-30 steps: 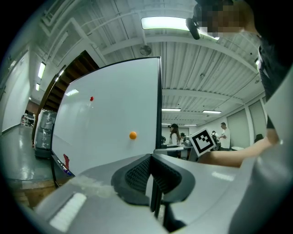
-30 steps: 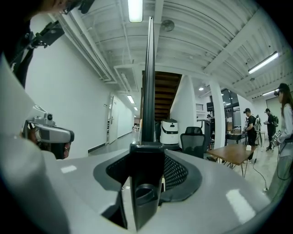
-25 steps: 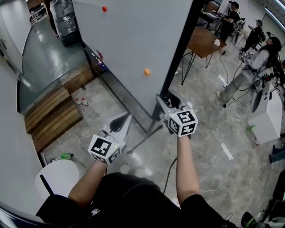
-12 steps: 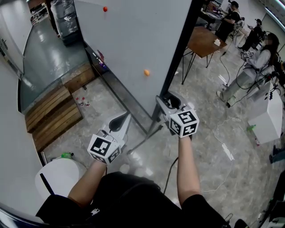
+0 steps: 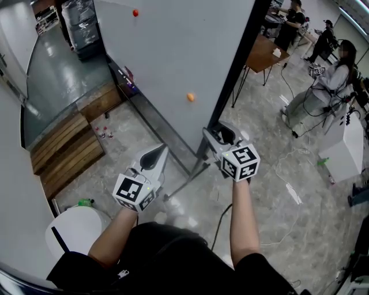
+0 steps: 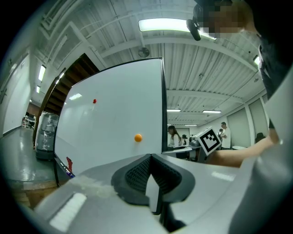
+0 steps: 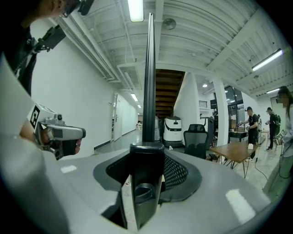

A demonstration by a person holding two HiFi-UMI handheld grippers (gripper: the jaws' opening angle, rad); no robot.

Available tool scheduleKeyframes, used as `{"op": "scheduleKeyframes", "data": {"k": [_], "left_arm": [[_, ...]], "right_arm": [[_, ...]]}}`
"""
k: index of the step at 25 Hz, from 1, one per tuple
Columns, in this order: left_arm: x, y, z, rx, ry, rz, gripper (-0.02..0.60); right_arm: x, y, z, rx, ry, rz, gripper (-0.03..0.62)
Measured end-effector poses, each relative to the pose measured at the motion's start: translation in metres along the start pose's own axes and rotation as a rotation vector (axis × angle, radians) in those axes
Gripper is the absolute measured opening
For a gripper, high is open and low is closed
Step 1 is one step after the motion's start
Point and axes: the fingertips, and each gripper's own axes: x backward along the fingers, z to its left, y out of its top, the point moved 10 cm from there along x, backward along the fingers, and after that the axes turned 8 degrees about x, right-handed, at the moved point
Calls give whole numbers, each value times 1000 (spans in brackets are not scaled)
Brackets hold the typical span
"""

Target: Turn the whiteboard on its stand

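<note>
The whiteboard (image 5: pixel 173 52) is a tall pale panel with a black frame edge (image 5: pixel 233 75) on its right side. It carries an orange magnet (image 5: pixel 190 97) and a red magnet (image 5: pixel 135 12). My right gripper (image 5: pixel 218 136) is shut on the lower part of that black edge; in the right gripper view the frame (image 7: pixel 149 68) rises straight up from between the pads (image 7: pixel 176 171). My left gripper (image 5: pixel 159 152) hangs free in front of the board's lower rail, shut and holding nothing. In the left gripper view the whiteboard (image 6: pixel 114 114) fills the middle.
Wooden pallets (image 5: pixel 63 147) lie on the floor to the left, with a white rounded machine (image 5: pixel 75 230) and a green bottle (image 5: pixel 86 202) near my left arm. A wooden table (image 5: pixel 265 52), several people (image 5: pixel 323 80) and floor cables (image 5: pixel 282 173) are to the right.
My right gripper has shifted slightly right and down with the board's black edge, and the top of that edge has swung a little to the right. The left gripper has barely moved.
</note>
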Motion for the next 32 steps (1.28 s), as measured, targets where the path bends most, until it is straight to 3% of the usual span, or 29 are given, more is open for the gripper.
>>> {"op": "scheduleKeyframes", "data": {"k": [32], "left_arm": [[9, 25, 22, 4, -75, -2, 3]], "right_arm": [[36, 16, 16, -12, -16, 33, 193]]}}
